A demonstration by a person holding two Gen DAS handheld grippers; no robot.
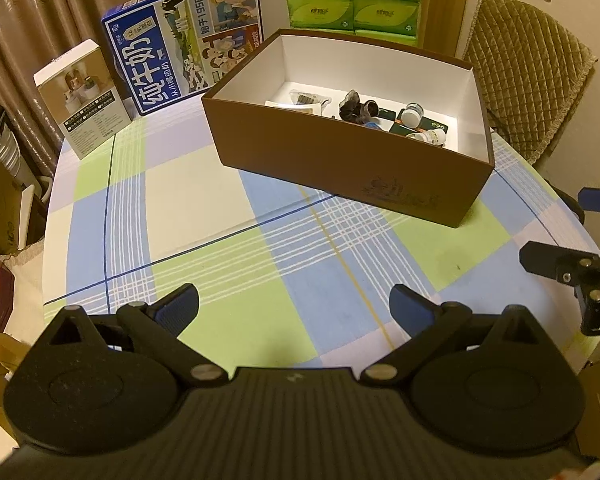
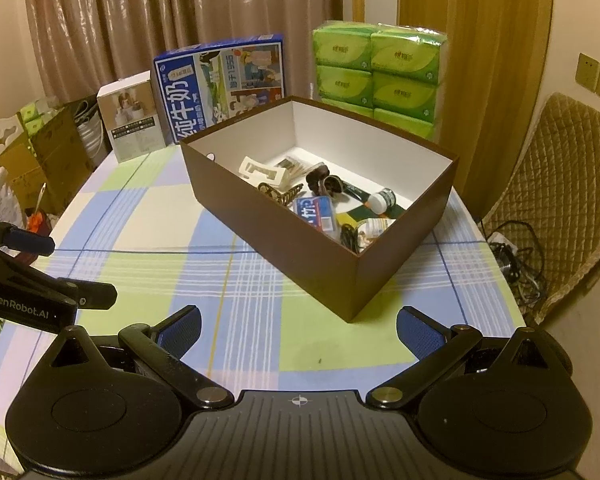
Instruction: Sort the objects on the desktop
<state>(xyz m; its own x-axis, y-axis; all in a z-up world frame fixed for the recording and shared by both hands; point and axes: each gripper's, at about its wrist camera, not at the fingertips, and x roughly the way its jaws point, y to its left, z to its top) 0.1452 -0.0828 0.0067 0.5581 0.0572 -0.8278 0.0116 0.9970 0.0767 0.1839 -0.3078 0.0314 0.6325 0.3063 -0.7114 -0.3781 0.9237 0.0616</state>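
While both claws hover above the checked blue, green and white cloth-covered desk (image 1: 204, 204), neither grips anything: the left claw (image 1: 294, 306) stands spread wide and empty, and the right claw (image 2: 299, 328) likewise. The open brown cardboard box with white lining (image 2: 308, 256) sits on the desk ahead of both. Inside lie a small white-capped jar (image 2: 381, 200), a blue-labelled clear case (image 2: 315, 211), a dark brown hair scrunchie (image 2: 324, 185) and a bronze hair clip (image 2: 279, 193). Behind it stand a blue milk carton box (image 1: 184, 44) and stacked green tissue packs (image 2: 374, 76).
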